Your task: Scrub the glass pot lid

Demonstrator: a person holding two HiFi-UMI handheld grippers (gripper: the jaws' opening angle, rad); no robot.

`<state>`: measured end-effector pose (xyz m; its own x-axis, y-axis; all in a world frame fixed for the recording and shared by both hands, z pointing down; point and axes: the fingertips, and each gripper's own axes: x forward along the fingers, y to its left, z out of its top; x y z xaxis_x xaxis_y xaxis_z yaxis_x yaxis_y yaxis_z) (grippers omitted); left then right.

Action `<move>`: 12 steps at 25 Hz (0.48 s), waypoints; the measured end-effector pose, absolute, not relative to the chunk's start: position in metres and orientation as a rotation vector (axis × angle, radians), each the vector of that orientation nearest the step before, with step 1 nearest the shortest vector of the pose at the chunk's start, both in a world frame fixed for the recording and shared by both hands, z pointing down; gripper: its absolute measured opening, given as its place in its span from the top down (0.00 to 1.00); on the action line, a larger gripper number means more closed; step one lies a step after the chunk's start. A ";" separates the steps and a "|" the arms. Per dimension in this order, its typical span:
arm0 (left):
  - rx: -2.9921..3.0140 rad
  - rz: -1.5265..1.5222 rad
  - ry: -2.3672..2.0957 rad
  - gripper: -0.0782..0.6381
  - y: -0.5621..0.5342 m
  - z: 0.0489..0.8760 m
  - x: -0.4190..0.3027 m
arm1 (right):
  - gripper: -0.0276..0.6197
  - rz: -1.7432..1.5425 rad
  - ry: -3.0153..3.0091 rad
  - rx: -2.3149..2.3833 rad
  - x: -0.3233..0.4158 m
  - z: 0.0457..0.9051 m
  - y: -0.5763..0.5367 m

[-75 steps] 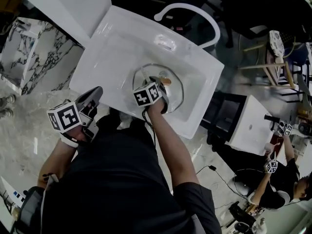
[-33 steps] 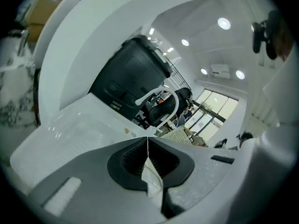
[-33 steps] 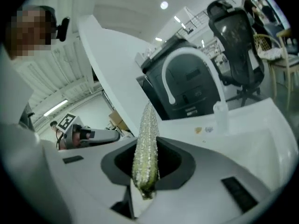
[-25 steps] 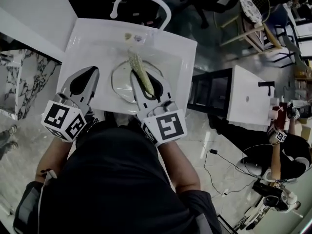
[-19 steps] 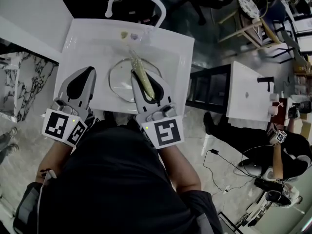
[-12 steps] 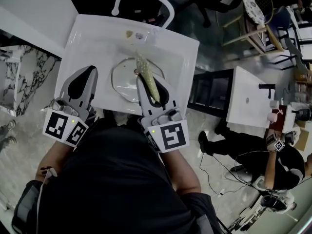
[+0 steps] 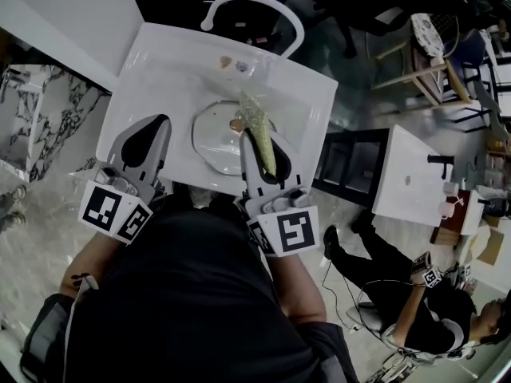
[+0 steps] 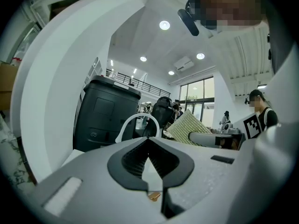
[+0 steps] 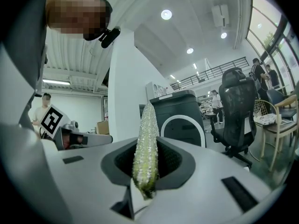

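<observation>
head view: round clear glass lid (image 7: pixel 212 140), coppery knob (image 7: pixel 237 124).

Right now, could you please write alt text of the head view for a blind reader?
Seen from above, a person's right gripper clamps a green scrubbing pad over a glass lid lying in a white sink. The left gripper, shut and empty, is held over the sink's left side.

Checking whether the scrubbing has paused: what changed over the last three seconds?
The right tool, shut on the scouring pad, came up from the glass lid and drew back toward the person. The left tool, shut and empty, moved forward to the sink's near edge. The glass lid stayed in the sink.
</observation>
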<state>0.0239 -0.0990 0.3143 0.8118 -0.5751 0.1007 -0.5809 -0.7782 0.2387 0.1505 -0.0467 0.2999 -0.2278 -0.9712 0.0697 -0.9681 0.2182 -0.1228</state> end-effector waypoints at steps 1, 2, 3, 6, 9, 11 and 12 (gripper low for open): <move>2.739 0.033 -0.892 0.89 -0.099 0.314 0.023 | 0.86 -0.218 2.432 -1.939 0.150 0.300 -0.046; 2.738 0.033 -0.893 0.89 -0.100 0.315 0.023 | 0.86 -0.220 2.429 -1.941 0.150 0.301 -0.046; 2.737 0.033 -0.895 0.89 -0.100 0.315 0.023 | 0.86 -0.223 2.428 -1.943 0.150 0.301 -0.046; 2.732 0.032 -0.896 0.89 -0.101 0.318 0.023 | 0.86 -0.231 2.424 -1.951 0.152 0.305 -0.046; 2.728 0.034 -0.895 0.89 -0.100 0.320 0.022 | 0.86 -0.238 2.416 -1.962 0.154 0.309 -0.043; 2.727 0.035 -0.896 0.89 -0.099 0.320 0.022 | 0.86 -0.242 2.409 -1.963 0.155 0.308 -0.042; 2.726 0.036 -0.896 0.89 -0.099 0.320 0.022 | 0.86 -0.243 2.405 -1.962 0.156 0.308 -0.041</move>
